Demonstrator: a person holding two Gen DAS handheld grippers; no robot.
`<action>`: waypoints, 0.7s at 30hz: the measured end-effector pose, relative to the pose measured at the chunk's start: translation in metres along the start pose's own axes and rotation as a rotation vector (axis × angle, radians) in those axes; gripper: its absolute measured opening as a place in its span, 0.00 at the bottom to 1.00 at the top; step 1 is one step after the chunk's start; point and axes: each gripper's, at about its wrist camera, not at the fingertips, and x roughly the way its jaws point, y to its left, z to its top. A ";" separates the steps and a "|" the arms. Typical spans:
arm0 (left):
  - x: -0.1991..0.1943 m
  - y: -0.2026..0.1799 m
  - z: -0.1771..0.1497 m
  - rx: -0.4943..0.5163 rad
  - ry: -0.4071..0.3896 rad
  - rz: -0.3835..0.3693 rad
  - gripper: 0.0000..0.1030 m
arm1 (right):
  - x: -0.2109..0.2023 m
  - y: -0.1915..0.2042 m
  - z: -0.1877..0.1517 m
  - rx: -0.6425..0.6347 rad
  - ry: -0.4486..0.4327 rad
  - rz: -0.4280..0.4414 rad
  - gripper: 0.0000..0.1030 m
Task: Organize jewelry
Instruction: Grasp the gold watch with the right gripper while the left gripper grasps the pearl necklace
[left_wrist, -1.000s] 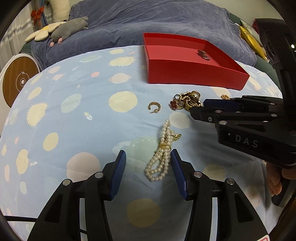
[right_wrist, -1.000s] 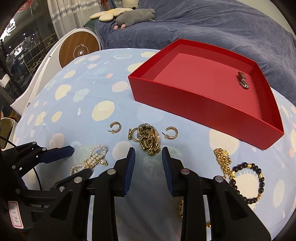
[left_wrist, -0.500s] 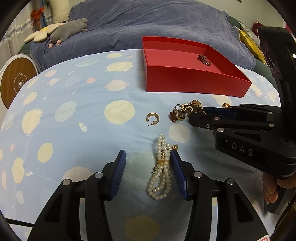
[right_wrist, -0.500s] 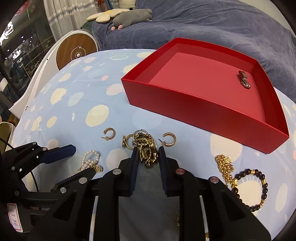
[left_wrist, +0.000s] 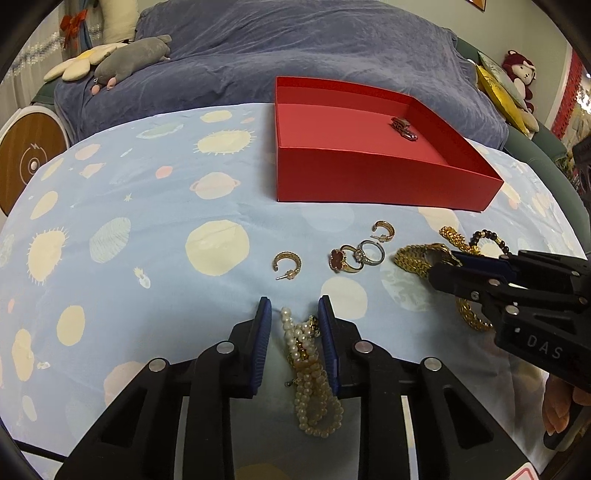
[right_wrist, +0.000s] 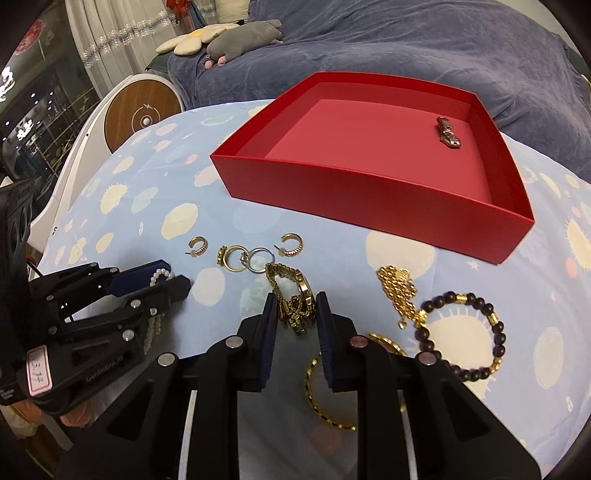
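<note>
A pearl bracelet (left_wrist: 314, 387) lies on the planet-print cloth between the jaws of my left gripper (left_wrist: 293, 306). Those jaws are closing; the right pad touches the pearls and a gap remains at the left pad. My right gripper (right_wrist: 295, 295) is shut on a gold watch (right_wrist: 295, 291), also visible in the left wrist view as the gold watch (left_wrist: 410, 258) at the tips of the right gripper (left_wrist: 443, 264). The red box (left_wrist: 369, 181) stands beyond, holding one small metal clasp piece (left_wrist: 404, 129).
Two gold hoop earrings (left_wrist: 288, 264) (left_wrist: 384, 230) and a cluster of rings (left_wrist: 354, 256) lie in front of the box. A gold chain (right_wrist: 397, 286), a dark bead bracelet (right_wrist: 461, 336) and a gold bangle (right_wrist: 325, 391) lie at right. A blue blanket with plush toys lies behind.
My left jaws have narrowed around the pearl bracelet. The right gripper has shut on the gold watch and carried it to the right, away from the rings.
</note>
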 end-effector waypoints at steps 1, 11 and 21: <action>0.001 -0.001 0.001 -0.001 0.000 -0.001 0.17 | -0.003 -0.003 -0.002 0.007 -0.001 -0.001 0.20; 0.006 -0.015 0.008 0.006 0.006 -0.022 0.06 | -0.023 -0.024 -0.007 0.059 -0.033 -0.016 0.19; -0.019 -0.012 0.018 0.003 -0.061 -0.058 0.04 | -0.040 -0.032 -0.003 0.074 -0.067 -0.023 0.19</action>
